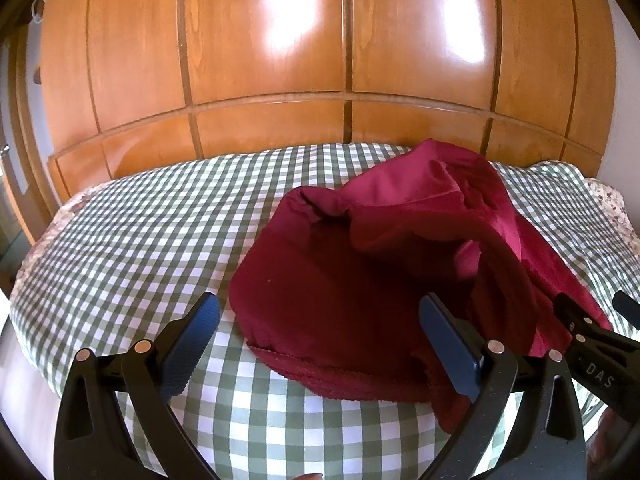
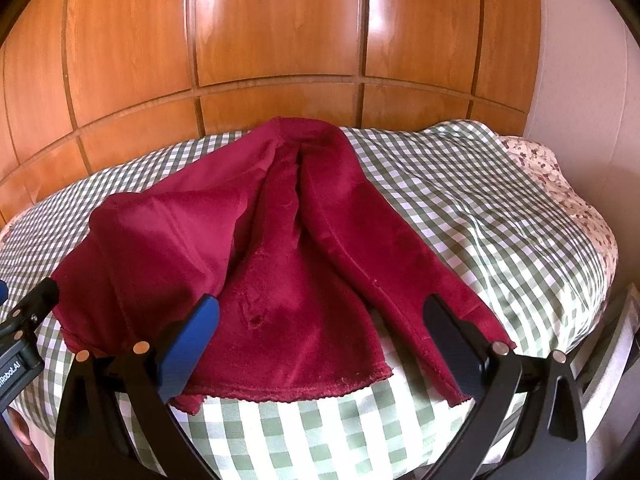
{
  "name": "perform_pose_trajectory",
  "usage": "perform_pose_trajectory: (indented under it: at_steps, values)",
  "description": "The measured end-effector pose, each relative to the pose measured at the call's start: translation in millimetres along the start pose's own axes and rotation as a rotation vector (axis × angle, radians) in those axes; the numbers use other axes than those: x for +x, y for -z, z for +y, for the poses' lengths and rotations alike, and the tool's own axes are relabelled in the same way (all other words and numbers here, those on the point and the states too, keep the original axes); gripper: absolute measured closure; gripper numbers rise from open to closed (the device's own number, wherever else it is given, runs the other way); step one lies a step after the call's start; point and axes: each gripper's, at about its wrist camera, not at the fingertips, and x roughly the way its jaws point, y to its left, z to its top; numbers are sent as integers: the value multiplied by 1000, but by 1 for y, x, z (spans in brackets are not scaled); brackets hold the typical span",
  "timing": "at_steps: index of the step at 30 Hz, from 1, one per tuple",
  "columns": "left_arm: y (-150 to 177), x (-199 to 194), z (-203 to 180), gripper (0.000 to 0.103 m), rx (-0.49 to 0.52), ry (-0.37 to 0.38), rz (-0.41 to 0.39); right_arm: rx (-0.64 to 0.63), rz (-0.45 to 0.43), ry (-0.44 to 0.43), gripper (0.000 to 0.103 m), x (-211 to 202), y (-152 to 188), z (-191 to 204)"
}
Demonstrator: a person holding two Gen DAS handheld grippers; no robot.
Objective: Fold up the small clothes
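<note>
A dark red fleece garment (image 1: 360, 264) lies rumpled on the checked bed cover, one side folded over onto itself. In the right wrist view the garment (image 2: 296, 280) lies open with its plush inside up, hem toward me. My left gripper (image 1: 320, 344) is open and empty, its fingers straddling the garment's near left hem just above the cloth. My right gripper (image 2: 320, 344) is open and empty, its fingers over the near hem. The right gripper also shows at the right edge of the left wrist view (image 1: 592, 332), beside the garment.
The green and white checked cover (image 1: 140, 240) spans the bed. A glossy wooden wardrobe (image 1: 264, 60) stands right behind the bed. A floral sheet edge (image 2: 560, 184) shows at the bed's far right corner. The bed's near edge drops off just below the grippers.
</note>
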Motion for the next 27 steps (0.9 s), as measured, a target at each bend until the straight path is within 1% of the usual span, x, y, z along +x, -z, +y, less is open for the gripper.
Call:
perform_pose_trajectory:
  at_steps: [16,22,27]
  values:
    - [-1,-3,-5,4,-1,13,-8,-4,-5,4,2,-1,2,1]
    - [-1,-6,-8,4,4,30,-15,-4,-3,8,2,-1,3,0]
    - [-1,-9,-8,4,2,45,-22,-1,-18,16,2,-6,3,-2]
